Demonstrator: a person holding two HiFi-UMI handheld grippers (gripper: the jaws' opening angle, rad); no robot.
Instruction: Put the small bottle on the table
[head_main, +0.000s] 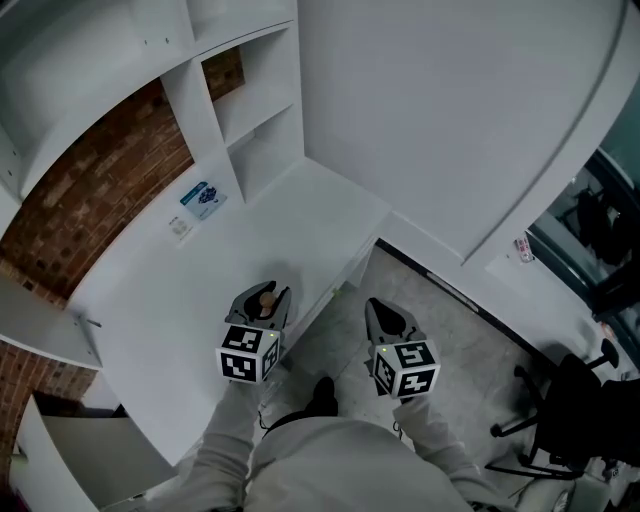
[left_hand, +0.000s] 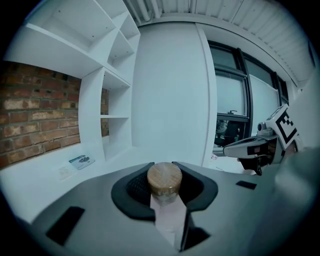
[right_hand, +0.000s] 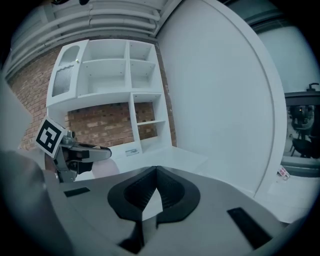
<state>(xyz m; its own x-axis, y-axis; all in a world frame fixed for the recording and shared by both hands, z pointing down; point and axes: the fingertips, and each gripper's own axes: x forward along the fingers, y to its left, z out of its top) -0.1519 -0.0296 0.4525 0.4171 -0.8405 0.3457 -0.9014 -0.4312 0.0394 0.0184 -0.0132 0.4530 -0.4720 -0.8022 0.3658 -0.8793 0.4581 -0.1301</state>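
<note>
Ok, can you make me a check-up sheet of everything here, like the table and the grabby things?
Surface: white table, mostly bare.
Job's things: bottle with a brown round top, held upright between the left gripper's jaws; it looks not yet set down.
Clutter: a leaflet and a smaller paper beside it, lying by the shelves.
Grippers: left gripper shut on the bottle, at the table's near edge; right gripper shut with nothing in it, over the floor.
Cables: nothing seen.
Surroundings: white shelves, brick wall, a dark chair on the right.
</note>
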